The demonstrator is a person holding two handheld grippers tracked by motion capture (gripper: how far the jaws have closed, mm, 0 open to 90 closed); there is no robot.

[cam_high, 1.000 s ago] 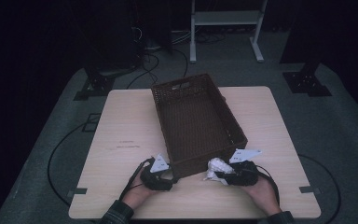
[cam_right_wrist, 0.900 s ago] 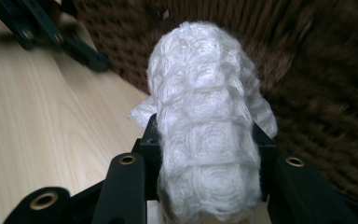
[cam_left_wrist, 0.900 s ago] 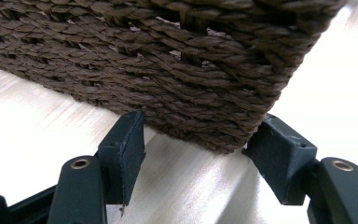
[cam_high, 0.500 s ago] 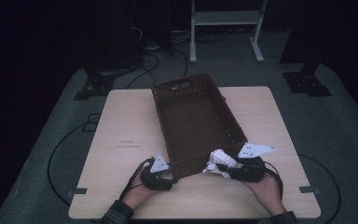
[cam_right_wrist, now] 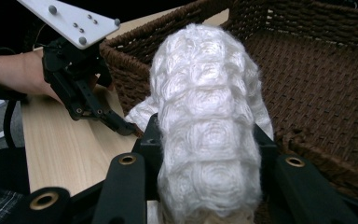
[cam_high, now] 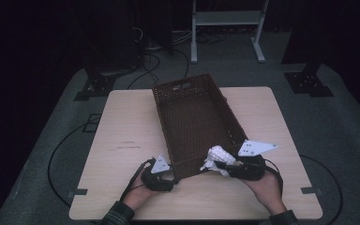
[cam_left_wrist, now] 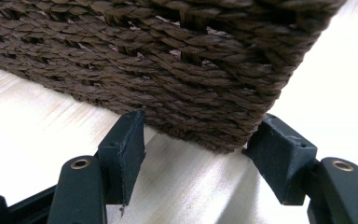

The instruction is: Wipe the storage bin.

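Item count for the work surface:

- Table (cam_high: 122, 136): one, light wood top.
- Basket (cam_high: 194, 117): one, dark brown woven, rectangular, standing on the table.
- Cloth (cam_high: 218, 157): one, white and textured, a single bundle at the near corner of the basket.
- Grippers: two, the left gripper (cam_high: 171, 180) and the right gripper (cam_high: 220, 165). Each has two black jaws, four jaws in total.
- Grey three-cornered plates: two, one on top of each gripper.
- Hands: two, one behind each gripper.
- Cables: two, one trailing from each gripper.
- Floor stands behind the table: one white frame with two legs.
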